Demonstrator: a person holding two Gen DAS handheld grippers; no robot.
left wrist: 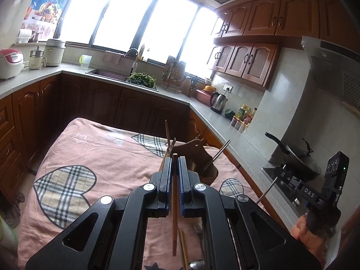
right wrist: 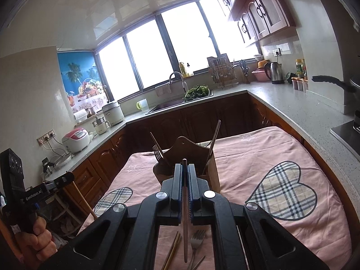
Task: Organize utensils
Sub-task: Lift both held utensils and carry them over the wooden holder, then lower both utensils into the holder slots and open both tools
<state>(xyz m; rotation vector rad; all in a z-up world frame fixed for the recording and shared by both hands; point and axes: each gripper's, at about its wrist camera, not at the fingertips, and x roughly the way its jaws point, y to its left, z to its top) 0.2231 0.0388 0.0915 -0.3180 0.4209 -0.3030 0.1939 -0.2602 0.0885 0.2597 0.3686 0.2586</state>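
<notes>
My left gripper (left wrist: pixel 174 160) is shut on a brown wooden chopstick (left wrist: pixel 174 213) that runs back between its fingers. My right gripper (right wrist: pixel 184 166) is shut on a thin dark metal-tipped chopstick (right wrist: pixel 185 225). Both hover above the pink cloth, just short of a brown wooden utensil holder (right wrist: pixel 208 171), which shows behind the fingers in the left view too (left wrist: pixel 195 148). The holder carries a fork (right wrist: pixel 158 154) and chopsticks (right wrist: pixel 214 137). Below the grippers lie loose utensils: bamboo chopsticks (right wrist: pixel 172 250), a fork (right wrist: pixel 196 241) and a spoon (left wrist: pixel 196 265). The right gripper shows in the left view (left wrist: pixel 273 180), the left in the right view (right wrist: pixel 73 177).
The table has a pink cloth with plaid hearts (right wrist: pixel 281 193). Kitchen counters surround it: sink with greens (right wrist: pixel 198 91), kettle (right wrist: pixel 275 73), rice cooker (right wrist: pixel 75 139), a pan on the stove (left wrist: pixel 299 157). Wooden cabinets stand close at left and right.
</notes>
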